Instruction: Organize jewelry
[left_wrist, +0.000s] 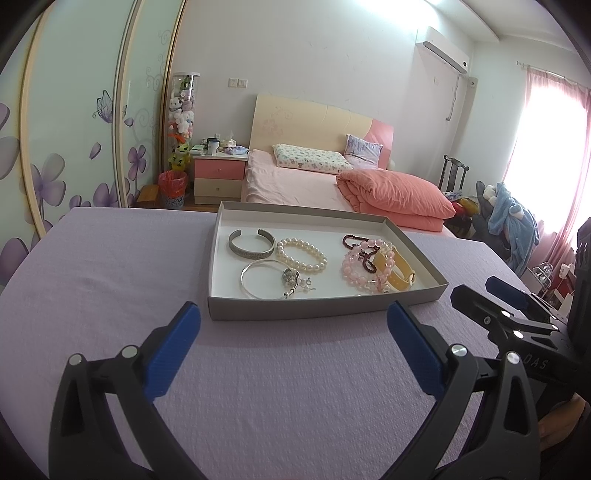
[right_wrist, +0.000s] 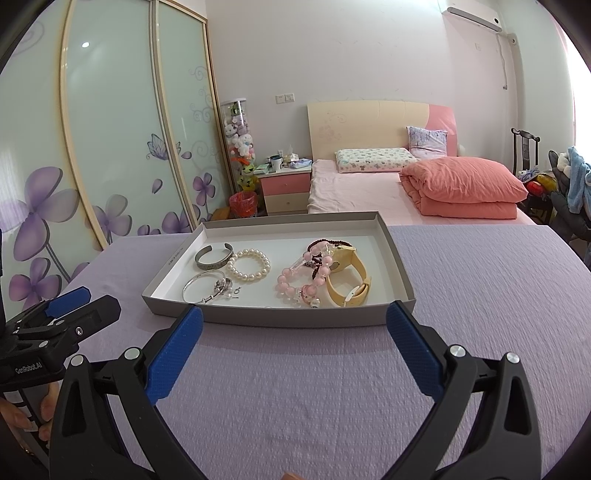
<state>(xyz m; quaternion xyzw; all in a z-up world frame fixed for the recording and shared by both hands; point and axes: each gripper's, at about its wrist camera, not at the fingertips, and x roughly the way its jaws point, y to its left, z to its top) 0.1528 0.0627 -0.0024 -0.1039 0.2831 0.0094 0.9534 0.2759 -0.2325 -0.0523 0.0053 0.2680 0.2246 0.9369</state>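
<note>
1. The jewelry sits in a shallow tray (left_wrist: 325, 314) on the counter (left_wrist: 110, 277), which has a purple cloth on it.
2. On one side, the silver cuff (left_wrist: 251, 245), pearl bracelet (left_wrist: 303, 254) and thin bangle (left_wrist: 258, 280) lie mostly apart.
3. The pink beads (right_wrist: 299, 282), dark beads and yellow watch (right_wrist: 349, 284) are still in a heap, so sorting looks barely started.
4. The left hand-held gripper (left_wrist: 293, 354) is wide open and holds nothing.
5. The right hand-held gripper (right_wrist: 293, 354) is wide open too, with nothing in it, near the tray.

Bed (left_wrist: 291, 184), nightstand (left_wrist: 219, 173), wardrobe (right_wrist: 110, 129)
</note>
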